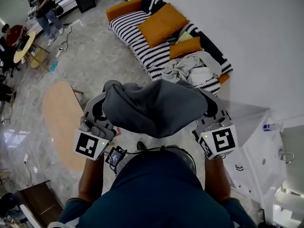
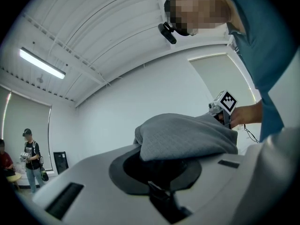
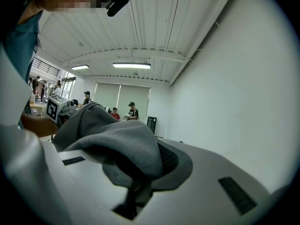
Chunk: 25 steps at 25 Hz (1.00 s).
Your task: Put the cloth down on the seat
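A grey cloth (image 1: 156,106) hangs spread between my two grippers, held up in front of the person's chest. My left gripper (image 1: 104,101) is shut on its left edge and my right gripper (image 1: 211,109) is shut on its right edge; the cloth covers both sets of fingertips. In the left gripper view the cloth (image 2: 187,137) drapes over the left gripper (image 2: 159,172), which points up at the ceiling. In the right gripper view the cloth (image 3: 112,139) bunches over the right gripper (image 3: 136,182). The seat, a black-and-white striped sofa (image 1: 137,37), lies ahead along the white wall.
Two orange cushions (image 1: 161,23) and a crumpled pile of pale clothes (image 1: 190,70) lie on the sofa. An oval wooden table (image 1: 59,122) stands to the left, a white cabinet (image 1: 256,141) to the right. People (image 1: 42,8) stand at the far left.
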Each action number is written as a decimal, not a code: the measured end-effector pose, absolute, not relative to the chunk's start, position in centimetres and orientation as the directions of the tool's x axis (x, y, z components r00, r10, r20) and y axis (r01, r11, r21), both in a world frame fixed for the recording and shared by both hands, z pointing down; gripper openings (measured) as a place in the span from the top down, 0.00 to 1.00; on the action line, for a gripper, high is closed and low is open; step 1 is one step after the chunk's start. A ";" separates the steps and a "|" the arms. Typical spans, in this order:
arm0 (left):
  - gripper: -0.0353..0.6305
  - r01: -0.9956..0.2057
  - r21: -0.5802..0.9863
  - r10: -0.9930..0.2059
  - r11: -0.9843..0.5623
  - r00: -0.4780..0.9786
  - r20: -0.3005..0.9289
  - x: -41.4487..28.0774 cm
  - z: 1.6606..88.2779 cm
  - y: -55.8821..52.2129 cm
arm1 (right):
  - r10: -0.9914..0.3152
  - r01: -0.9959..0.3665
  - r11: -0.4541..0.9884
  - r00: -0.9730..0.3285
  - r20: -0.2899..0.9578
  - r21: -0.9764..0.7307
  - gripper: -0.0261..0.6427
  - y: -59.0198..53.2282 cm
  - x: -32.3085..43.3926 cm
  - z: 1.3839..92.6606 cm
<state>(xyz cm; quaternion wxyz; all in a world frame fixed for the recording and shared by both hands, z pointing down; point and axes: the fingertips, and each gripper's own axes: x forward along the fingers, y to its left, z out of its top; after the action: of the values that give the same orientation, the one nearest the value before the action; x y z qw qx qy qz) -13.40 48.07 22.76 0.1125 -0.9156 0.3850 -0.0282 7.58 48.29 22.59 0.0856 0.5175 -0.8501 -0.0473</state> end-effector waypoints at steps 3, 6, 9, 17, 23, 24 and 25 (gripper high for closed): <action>0.87 -0.692 -0.229 -0.705 -0.684 0.708 -0.036 -14.5 22.8 47.1 | -0.891 -0.875 0.453 -0.442 0.098 0.173 0.90 47.2 6.6 22.5; 0.87 -0.698 -0.215 -0.709 -0.683 0.704 -0.033 -15.0 23.1 45.9 | -0.888 -0.870 0.460 -0.447 0.110 0.175 0.90 46.1 6.0 22.7; 0.87 -0.702 -0.217 -0.716 -0.678 0.697 -0.018 -14.8 23.7 44.3 | -0.882 -0.866 0.471 -0.457 0.117 0.168 0.90 44.3 6.3 23.2; 0.87 -0.749 -0.216 -0.769 -0.626 0.640 0.009 -11.9 24.2 39.7 | -0.840 -0.828 0.542 -0.530 0.115 0.142 0.90 38.1 9.2 24.0; 0.87 -0.791 -0.226 -0.812 -0.569 0.584 0.000 -10.3 24.2 36.4 | -0.804 -0.791 0.595 -0.585 0.106 0.145 0.90 34.0 10.9 24.2; 0.87 -0.796 -0.228 -0.817 -0.561 0.576 0.001 -10.2 24.3 36.0 | -0.799 -0.786 0.602 -0.592 0.107 0.144 0.90 33.5 11.0 24.3; 0.87 -0.801 -0.231 -0.823 -0.553 0.568 0.002 -10.2 24.3 35.6 | -0.794 -0.781 0.608 -0.598 0.108 0.144 0.90 33.0 11.1 24.4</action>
<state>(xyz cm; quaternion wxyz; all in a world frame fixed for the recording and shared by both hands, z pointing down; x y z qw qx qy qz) -10.19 35.58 24.27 0.1025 -0.8794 0.4616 -0.0552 11.12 33.00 24.39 0.0806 0.4410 -0.8929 -0.0406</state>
